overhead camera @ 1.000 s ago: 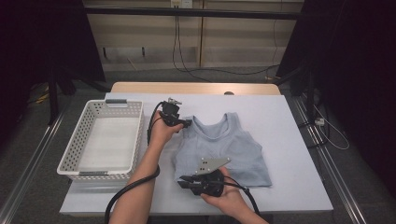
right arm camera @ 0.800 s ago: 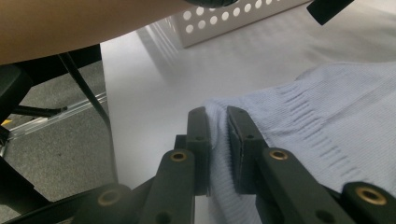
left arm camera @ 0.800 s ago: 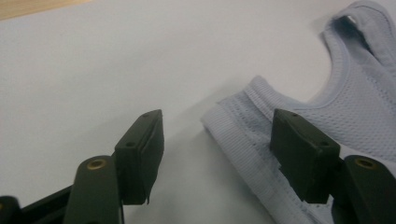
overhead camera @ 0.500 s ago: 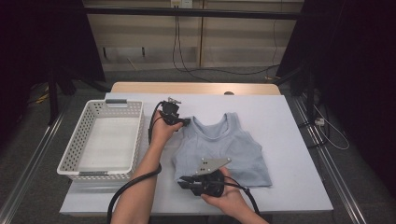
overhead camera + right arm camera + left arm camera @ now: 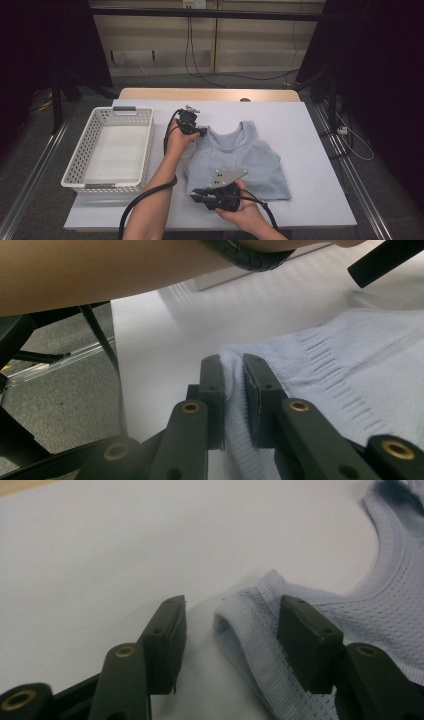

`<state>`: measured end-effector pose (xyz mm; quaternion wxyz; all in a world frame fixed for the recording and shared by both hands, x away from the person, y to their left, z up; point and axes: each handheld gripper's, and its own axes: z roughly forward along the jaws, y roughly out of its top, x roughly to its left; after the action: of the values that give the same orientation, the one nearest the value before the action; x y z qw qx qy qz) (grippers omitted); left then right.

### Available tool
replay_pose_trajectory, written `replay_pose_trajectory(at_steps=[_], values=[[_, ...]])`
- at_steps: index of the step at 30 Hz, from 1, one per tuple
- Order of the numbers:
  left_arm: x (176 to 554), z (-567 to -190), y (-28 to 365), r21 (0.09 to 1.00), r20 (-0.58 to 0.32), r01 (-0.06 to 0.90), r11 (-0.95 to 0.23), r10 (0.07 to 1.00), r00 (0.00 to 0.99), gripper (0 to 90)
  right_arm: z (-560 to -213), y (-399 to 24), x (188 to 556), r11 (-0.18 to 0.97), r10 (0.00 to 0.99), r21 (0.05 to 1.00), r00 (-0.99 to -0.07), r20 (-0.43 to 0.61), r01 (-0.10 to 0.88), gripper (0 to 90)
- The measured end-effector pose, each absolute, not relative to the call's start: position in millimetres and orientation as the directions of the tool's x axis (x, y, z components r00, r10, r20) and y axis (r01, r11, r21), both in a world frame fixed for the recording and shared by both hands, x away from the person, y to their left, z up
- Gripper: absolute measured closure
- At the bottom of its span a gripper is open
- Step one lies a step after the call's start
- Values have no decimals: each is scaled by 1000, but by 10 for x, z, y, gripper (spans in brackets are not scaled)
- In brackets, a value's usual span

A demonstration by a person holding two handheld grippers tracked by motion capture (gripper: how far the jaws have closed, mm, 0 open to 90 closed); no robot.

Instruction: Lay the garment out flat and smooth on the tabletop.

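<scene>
Overhead light is falling evenly on the table (image 5: 310, 150), which is rendering as the brightest area in the high view, while the surroundings at both sides are dropping into near black. Shadows under the basket (image 5: 107, 150) and forearms are staying soft and short. The high view is appearing slightly soft and grainy, with no glare. In the left gripper view the tank top (image 5: 350, 625) mesh is resolving sharply, while the far tabletop is blurring and washing out towards white. In the right gripper view the forearm (image 5: 100, 270) is lying out of focus, and the near jaws are blurring slightly
</scene>
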<state>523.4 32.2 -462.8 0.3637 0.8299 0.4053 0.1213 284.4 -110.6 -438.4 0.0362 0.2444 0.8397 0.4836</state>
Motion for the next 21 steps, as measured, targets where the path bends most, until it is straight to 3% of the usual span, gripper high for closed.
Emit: replay_pose_trajectory(at_steps=[7,14,21], values=[[5201,-4593,236,676,-79,593,-438,756,649,559,-4385,-1100,2840,417,447,830,-879,167,370,803],[5173,-4573,242,654,-137,641,-401,771,622,752,-4399,-1081,2838,424,447,828,-880,162,368,804],[5185,-4555,238,626,-197,697,-351,793,577,832,-4415,-1063,2838,433,446,824,-881,158,367,804]])
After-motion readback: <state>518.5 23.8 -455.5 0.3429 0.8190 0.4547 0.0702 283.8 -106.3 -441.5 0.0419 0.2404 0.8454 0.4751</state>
